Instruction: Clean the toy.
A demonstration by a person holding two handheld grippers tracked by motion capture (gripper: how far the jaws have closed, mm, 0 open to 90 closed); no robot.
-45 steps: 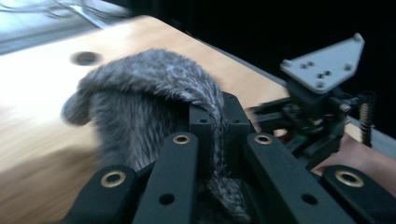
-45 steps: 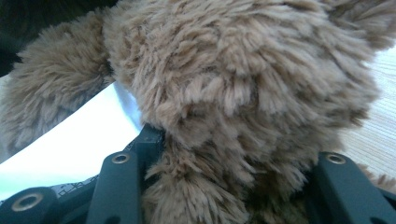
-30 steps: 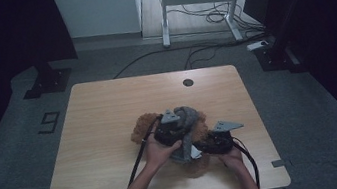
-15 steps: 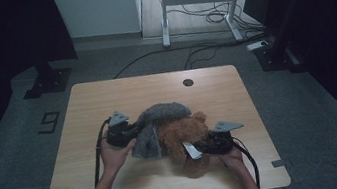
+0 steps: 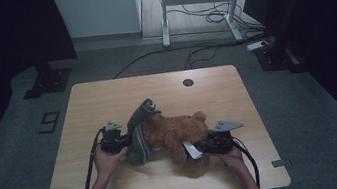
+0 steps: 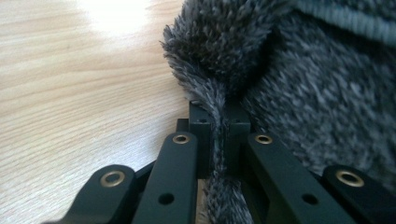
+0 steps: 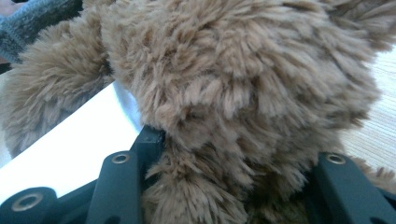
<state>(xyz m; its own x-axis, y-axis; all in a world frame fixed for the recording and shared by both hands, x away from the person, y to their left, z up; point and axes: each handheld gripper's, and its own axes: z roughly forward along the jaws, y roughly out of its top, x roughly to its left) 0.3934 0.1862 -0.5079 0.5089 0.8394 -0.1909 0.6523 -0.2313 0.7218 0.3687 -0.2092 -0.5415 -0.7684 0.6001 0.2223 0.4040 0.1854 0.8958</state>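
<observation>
From the high view, the brown teddy bear [image 5: 178, 134] lies on the wooden table [image 5: 106, 98], a little toward the person's side of its middle. The grey fuzzy garment [image 5: 138, 134], a small sweater as far as I can make out in this dim light, is gathered at the bear's left end, bunched and partly standing up rather than lying flat. The left tongs [image 5: 124, 142] hold its edge, while the right tongs [image 5: 200, 149] hold the bear at its lower part, beside a white tag [image 5: 190, 151]. I judge the garment half worked: it sits at one end of the bear, and whether it is going on or coming off, most of the pulling is yet to do.

From the left gripper view, the left tongs [image 6: 220, 122] are pinched nearly shut on a thin fold of the grey fleece [image 6: 308, 93], which rises between the jaws and spreads out above them (a firm bite, by the look of it). Bare table [image 6: 70, 70] lies to one side.

From the right gripper view, the right tongs [image 7: 233, 144] stand partly open around a thick lump of brown fur [image 7: 243, 79], the jaws pressed into the plush on either side, the white tag [image 7: 74, 140] next to one jaw.

No containers stand on the table.
</observation>
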